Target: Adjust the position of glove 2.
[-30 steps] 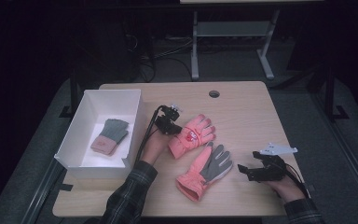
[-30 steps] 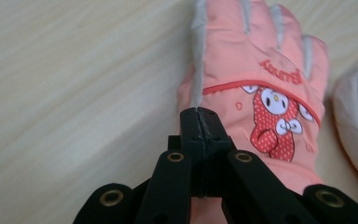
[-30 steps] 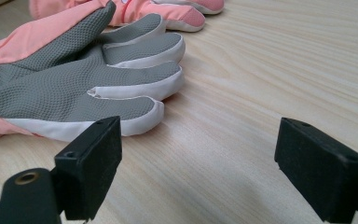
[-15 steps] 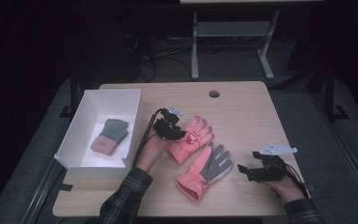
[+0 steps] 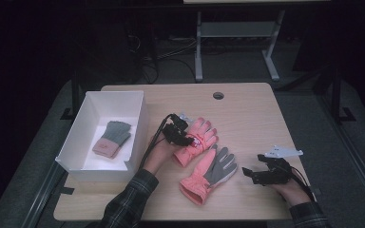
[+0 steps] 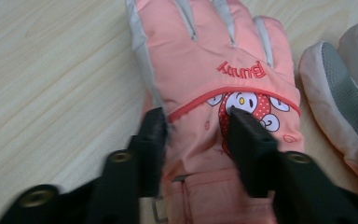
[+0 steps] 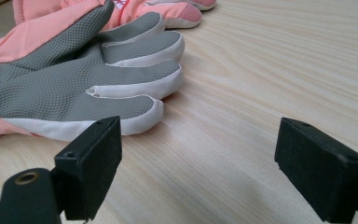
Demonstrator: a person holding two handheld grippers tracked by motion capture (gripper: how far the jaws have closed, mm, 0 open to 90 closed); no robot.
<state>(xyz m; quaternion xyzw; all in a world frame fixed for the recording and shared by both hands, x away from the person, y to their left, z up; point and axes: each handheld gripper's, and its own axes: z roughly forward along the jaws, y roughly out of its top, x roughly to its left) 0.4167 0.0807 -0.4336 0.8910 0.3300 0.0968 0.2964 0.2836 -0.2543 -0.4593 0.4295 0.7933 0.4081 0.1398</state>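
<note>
My left gripper rests on the cuff end of a pink padded glove with a cartoon patch, lying mid-table on the pale wooden table; my right gripper hovers released near the table's right edge. From the left gripper view, my jaws, just closing, pinch that pink glove. From the right gripper view, my jaws gape wide beside a grey-palmed pink glove.

Two ski gloves lie mid-tabletop; the cartoon-print glove sits behind and left of the palm-up glove, fingers touching it; a box stands at the left edge, a knit glove inside.
</note>
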